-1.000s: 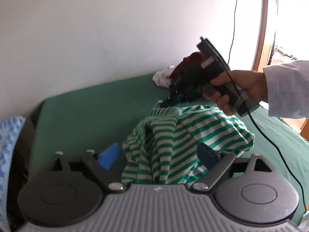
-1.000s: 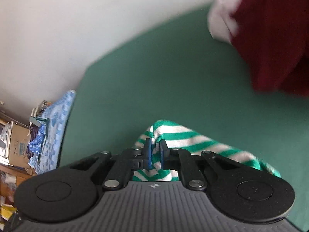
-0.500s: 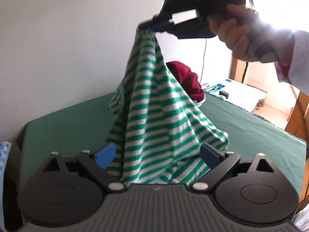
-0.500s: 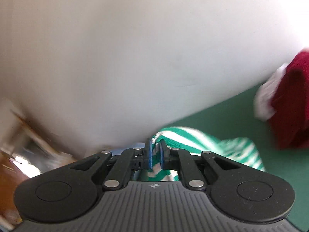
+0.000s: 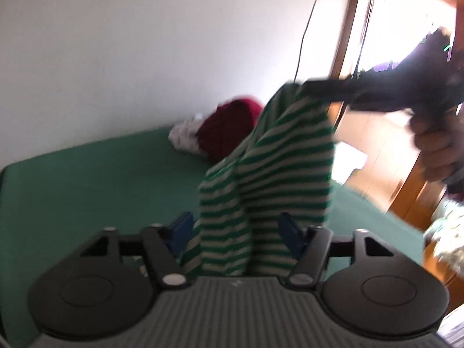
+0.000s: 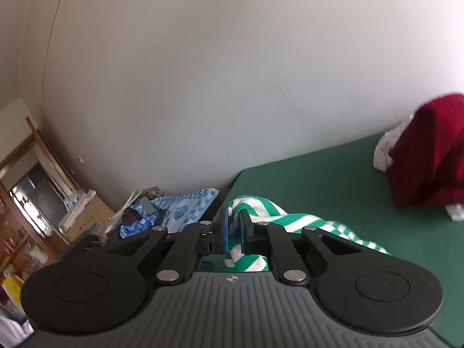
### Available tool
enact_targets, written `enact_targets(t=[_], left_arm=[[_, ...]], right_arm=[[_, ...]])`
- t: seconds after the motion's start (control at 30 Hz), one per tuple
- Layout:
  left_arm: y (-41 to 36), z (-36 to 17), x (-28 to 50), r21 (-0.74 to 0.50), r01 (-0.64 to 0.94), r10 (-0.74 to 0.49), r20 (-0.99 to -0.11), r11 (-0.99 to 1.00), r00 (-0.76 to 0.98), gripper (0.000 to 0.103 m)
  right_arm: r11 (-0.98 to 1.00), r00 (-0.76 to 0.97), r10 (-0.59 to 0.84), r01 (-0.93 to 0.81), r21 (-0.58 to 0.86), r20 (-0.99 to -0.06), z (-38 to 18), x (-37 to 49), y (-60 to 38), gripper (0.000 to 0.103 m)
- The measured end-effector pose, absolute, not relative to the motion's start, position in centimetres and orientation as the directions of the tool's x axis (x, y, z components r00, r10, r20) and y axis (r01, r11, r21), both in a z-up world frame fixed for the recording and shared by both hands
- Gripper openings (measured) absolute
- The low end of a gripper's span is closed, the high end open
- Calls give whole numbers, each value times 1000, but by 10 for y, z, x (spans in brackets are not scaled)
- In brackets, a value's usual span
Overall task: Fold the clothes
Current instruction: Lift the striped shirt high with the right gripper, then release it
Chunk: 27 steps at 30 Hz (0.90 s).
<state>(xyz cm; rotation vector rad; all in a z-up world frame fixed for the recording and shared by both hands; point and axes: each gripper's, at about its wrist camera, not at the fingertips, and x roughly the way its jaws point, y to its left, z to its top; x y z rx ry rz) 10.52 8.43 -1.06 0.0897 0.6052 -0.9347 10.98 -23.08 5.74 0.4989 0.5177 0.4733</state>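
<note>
Two tongs in play, one garment between them. Right tongs (image 6: 234,229) clenched on a bunched edge of the green-and-white striped shirt (image 5: 269,179), blue pads (image 6: 225,229) pressed tight on the fabric, seen close up from the right wrist. From the left wrist, same right tongs (image 5: 304,88) raised high at the right of the view, a hand (image 5: 435,150) wrapped round the dark grip, shirt hanging down from the tip in long folds. Left tongs (image 5: 236,229) released, blue pads (image 5: 181,227) spread wide, lower part of the striped shirt draped in the gap between them, nothing pinched; whether cloth brushes either pad, cannot tell through the blur. Shirt lifted off the green table (image 5: 95,179), hanging above it. Farther back on the table, by the white wall (image 6: 232,72), a dark red garment (image 5: 229,127) heaped up, with a white cloth (image 5: 184,134) lying just beside it and partly under it. Off the table's left end in the right wrist view, blue patterned fabric (image 6: 182,208) over clutter, wooden shelving (image 6: 32,179) beyond. Bright wooden doorway (image 5: 356,43) behind the raised tongs, motion blur across that side.
</note>
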Motion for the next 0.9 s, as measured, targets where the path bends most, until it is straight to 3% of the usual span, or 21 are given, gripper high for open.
enact_targets(t=[0.1,0.23,0.27,0.3,0.37,0.4,0.43,0.57,0.87,0.9], left_arm=[[68,-16,112,-145,770,-698,-548,621,460,68],[50,-16,111,-106,789,-700,-541,605,465,88],[45,-16,111,-86,794,-698,-540,601,471,88],[41,-15,110,-65,799,-696,-538,597,476,83],[38,-19,121,-109,819,-709,-572,563,412,58],[36,-20,127,-134,827,-715,-589,545,376,36],[35,-22,132,-160,834,-721,-605,527,340,23],[53,-22,146,-204,829,-744,-585,520,323,23],[84,-35,181,-315,714,-716,-594,626,366,25],[85,-36,184,-320,692,-704,-600,647,381,31]], right_arm=[[770,774,536,-285,571,-337,58,103,-231,8],[765,787,528,-277,582,-319,59,96,-228,8],[763,790,527,-278,584,-313,59,94,-228,8],[760,792,527,-279,587,-307,59,92,-228,8],[756,797,527,-281,591,-295,59,88,-228,8],[754,799,526,-282,594,-289,60,86,-228,8],[752,802,526,-282,596,-284,60,85,-228,8],[731,831,504,-266,629,-234,58,74,-240,8],[618,791,598,-354,702,-128,40,55,-248,8],[605,786,608,-363,709,-116,39,52,-249,8]])
